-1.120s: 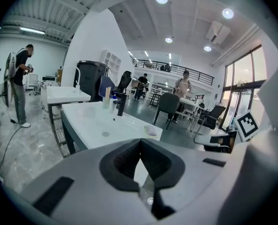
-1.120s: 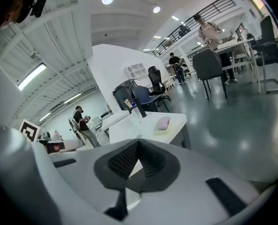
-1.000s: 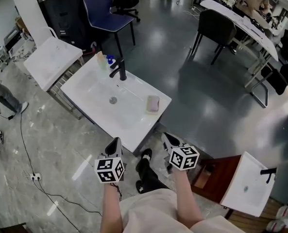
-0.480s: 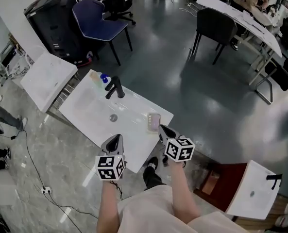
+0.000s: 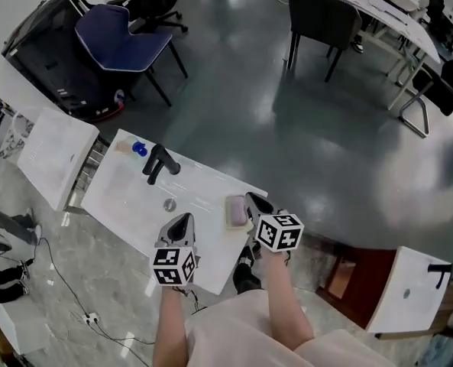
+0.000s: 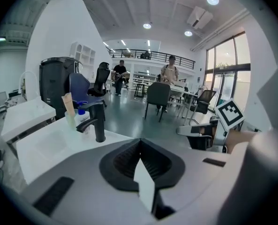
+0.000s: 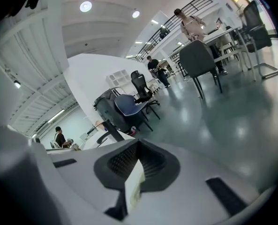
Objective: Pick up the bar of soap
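Right gripper [image 5: 251, 198]: jaws are seen pressed together in its own view, nothing btwn them. Left gripper [image 5: 182, 219]: same, closed tip to tip & empty.

The bar of soap [image 5: 236, 211] is found at approx. frame centre in the head view, laid flat on the near right corner of the white sink top [image 5: 127, 201], not held. From the right gripper's tips it lies just to the left & slightly lower in the picture. It is close beside them, but contact can't be told. Its long axis is run approx. up-down the frame, i.e. roughly parallel w/ the right gripper's own line.

The left gripper is placed lower left of the soap, clearly apart, so the right gripper is judged the nearer. For a pick, the jaws would have to be opened first & the tips shifted left over the bar, so that its short width is spanned.

Faucet [image 5: 159, 164] & blue-capped bottle [image 5: 140, 149] are set further upper left, well clear of the soap.
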The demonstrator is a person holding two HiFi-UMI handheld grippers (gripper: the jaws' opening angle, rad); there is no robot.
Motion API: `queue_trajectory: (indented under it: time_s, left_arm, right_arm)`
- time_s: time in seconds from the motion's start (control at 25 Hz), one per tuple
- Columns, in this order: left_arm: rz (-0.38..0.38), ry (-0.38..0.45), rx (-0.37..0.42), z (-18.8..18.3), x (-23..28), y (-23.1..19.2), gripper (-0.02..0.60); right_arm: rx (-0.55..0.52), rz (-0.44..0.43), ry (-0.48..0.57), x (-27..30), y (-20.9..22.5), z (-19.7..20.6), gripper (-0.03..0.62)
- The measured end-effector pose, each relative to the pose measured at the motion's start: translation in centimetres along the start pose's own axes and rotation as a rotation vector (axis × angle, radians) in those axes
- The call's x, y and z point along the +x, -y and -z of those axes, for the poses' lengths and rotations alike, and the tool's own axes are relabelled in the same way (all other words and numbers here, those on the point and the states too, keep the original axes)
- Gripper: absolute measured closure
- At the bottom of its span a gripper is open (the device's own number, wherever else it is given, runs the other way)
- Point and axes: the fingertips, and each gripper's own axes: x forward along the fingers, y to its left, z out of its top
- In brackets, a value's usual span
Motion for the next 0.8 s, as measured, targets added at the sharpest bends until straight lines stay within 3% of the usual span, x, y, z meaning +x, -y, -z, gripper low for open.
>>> queue_trajectory:
  time_s: [0.2, 0.4, 0.52, 0.8]
  left_arm:
    - [-0.018, -0.024, -0.001, 0.0, 0.6, -1.0, 0.575]
    - [0.000, -0.045, -0.013, 0.7, 1.3, -2.3, 0.575]
    - [0.050, -0.048, -0.011, 0.5, 2.5, -2.1, 0.575]
    - [0.231, -0.067, 0.083, 0.8, 6.1, -2.0, 0.575]
  right_arm:
    - [0.042, 0.064, -0.011, 0.4, 2.7, -0.7, 0.589]
    - [0.006, 0.115, -0.055, 0.2, 3.2, 0.4, 0.589]
    - [-0.022, 0.144, -0.065, 0.2, 3.1, 0.6, 0.589]
    - [-0.080, 0.238, -0.095, 1.0, 2.1, 3.3, 0.588]
